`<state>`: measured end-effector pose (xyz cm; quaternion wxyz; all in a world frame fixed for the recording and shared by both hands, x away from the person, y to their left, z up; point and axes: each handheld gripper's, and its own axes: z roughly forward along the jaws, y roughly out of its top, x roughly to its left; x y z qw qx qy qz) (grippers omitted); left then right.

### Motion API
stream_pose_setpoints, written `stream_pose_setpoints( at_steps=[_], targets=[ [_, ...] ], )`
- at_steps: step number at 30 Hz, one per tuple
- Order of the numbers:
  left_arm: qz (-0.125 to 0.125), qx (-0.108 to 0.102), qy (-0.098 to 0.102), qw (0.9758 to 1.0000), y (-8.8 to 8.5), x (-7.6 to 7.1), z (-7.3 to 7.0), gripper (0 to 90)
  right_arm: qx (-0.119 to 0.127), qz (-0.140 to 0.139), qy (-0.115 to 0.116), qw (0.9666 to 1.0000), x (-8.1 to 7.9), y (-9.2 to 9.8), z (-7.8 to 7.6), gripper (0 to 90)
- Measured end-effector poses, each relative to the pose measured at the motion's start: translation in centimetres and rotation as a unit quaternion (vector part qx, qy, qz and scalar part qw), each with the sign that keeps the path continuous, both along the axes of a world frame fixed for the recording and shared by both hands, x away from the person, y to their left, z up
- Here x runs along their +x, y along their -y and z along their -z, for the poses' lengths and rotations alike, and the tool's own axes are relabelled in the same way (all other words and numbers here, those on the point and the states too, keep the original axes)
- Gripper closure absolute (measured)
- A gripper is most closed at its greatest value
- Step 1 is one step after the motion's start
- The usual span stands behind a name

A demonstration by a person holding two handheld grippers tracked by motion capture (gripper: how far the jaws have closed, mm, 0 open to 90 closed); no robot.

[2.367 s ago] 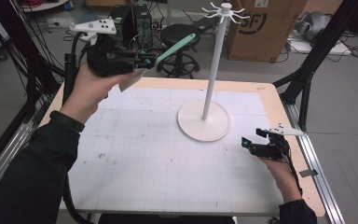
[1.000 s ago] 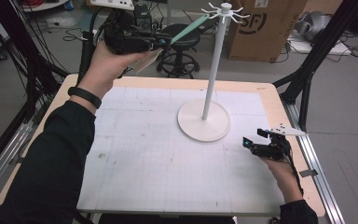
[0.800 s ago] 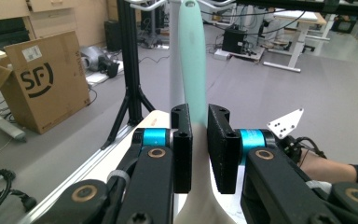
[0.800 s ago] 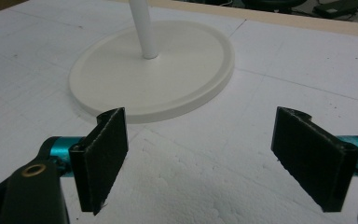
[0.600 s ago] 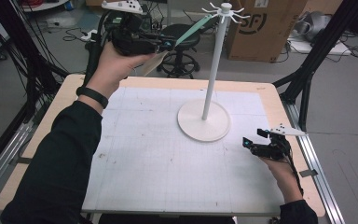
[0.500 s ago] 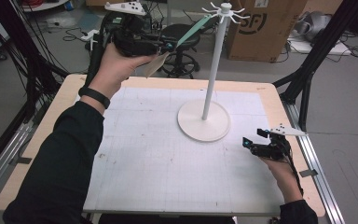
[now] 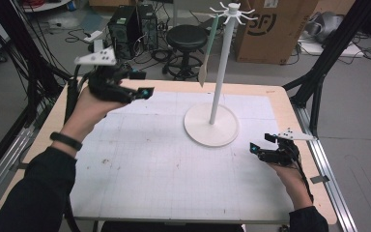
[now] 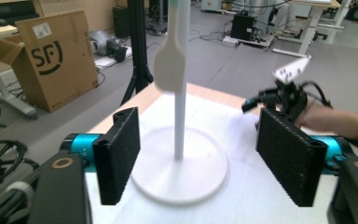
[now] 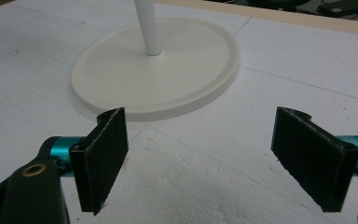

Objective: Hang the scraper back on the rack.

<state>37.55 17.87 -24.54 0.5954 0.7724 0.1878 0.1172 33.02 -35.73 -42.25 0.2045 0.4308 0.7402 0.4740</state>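
Both jaws wide (nothing between), spatula (image 7: 206, 54) hanging beyond left gripper (image 7: 144, 93).

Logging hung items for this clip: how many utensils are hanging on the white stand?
1: a spatula with a green handle, hanging from a hook at the top of the stand, on its left side. Hooks facing away could hide something small.

The worktop (image 9: 242, 186) is covered in rough, grainy white foam with a pale wood edge, the stand (image 9: 158, 70) looks like smooth matt white plastic, and each tool's pads (image 9: 103, 154) are coarse black foam.
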Motion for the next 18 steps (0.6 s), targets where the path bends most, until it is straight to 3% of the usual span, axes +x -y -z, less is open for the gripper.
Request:
stream_pose_setpoints(
  at_steps=[6, 10, 18],
  targets=[
    [-0.028, 0.016, -0.004, 0.9995, -4.7, -2.4, 5.9, 26.0, -0.006, 0.000, -0.001, 1.0000, 0.0, -0.2, 0.0, 17.7],
    [-0.040, 0.032, -0.007, 0.9987, -7.0, -3.4, 8.9, 25.4, -0.006, 0.001, -0.002, 1.0000, 0.0, -0.1, 0.0, 17.7],
    [-0.056, 0.022, -0.009, 0.9981, -9.4, -4.8, 12.5, 23.9, -0.014, -0.001, -0.007, 0.9999, 0.0, -0.2, 0.2, 17.7]
  ],
)
